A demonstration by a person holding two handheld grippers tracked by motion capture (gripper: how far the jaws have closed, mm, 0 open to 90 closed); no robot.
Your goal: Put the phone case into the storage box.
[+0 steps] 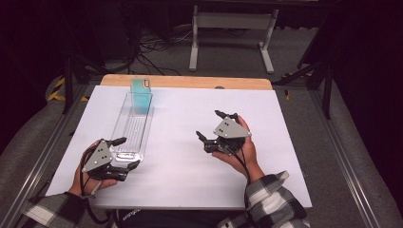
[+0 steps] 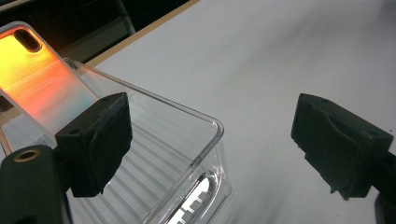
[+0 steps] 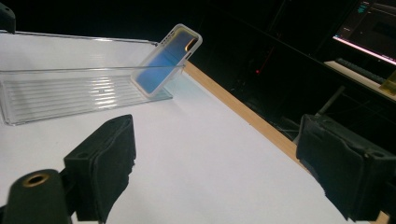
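One clear plastic tray (image 1: 133, 127) lies lengthwise on the left part of the white table top (image 1: 190, 185), its near short end close to the person and its far end toward the wooden table edge (image 1: 199, 82). In the far end of the tray one phone case (image 1: 141, 95) leans tilted against the wall, its bottom edge on the ribbed floor; it looks teal in the high view, orange-pink in the left gripper view (image 2: 35, 79) and blue with an orange glint in the right gripper view (image 3: 167, 58), and it has a camera cut-out near its top corner. No brand or writing can be read on the case or the tray. The left gripper (image 1: 127, 152) sits at the tray's near end with its jaws spread wide: in its own view one finger (image 2: 98, 142) stands over the tray's near corner (image 2: 205, 140) and the other finger (image 2: 338, 140) stands outside over bare table; whether either touches the plastic I cannot tell, and nothing is pinched. The case lies well apart from these fingers, at the opposite end of the tray. The right gripper (image 1: 211, 125) is held over the middle of the table, to the right of the tray and apart from it, jaws also spread wide and empty, pointing toward the tray (image 3: 70, 95). Two hands in checked sleeves (image 1: 273, 199) hold the two grippers.
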